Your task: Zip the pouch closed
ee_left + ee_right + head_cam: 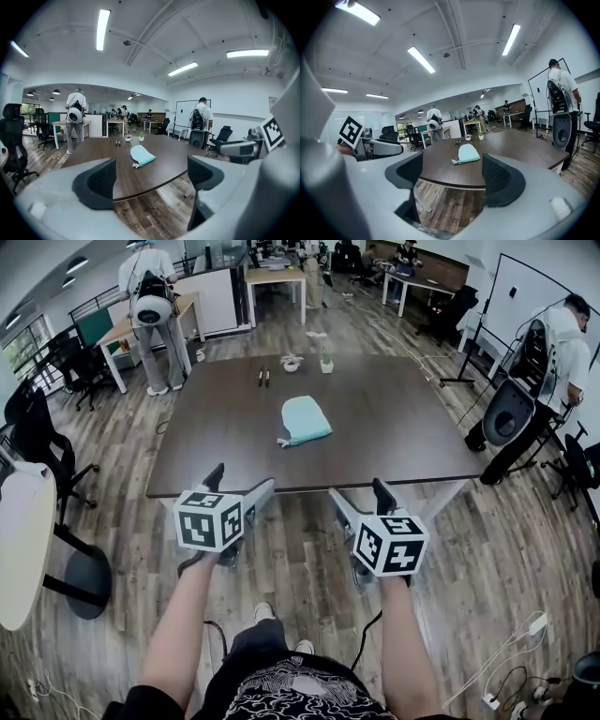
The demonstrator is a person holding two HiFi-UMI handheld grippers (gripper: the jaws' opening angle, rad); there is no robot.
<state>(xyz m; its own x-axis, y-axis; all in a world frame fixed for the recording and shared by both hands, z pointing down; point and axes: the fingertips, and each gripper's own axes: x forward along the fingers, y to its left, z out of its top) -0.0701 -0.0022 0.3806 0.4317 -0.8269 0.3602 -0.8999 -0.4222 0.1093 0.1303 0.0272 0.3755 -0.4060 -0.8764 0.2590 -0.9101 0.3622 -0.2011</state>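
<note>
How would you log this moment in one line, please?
stage: approach not begun | pouch: lying on table, untouched | left gripper: open, empty | right gripper: open, empty

No legible text, label, brand, number or sign found in any view.

The only markings noted are the black-and-white square code patterns on the left cube of my left gripper and on the right cube of my right gripper. They hold no letters or digits. The same patterns show at the edges of both gripper views, and nothing on them can be read there either.
</note>
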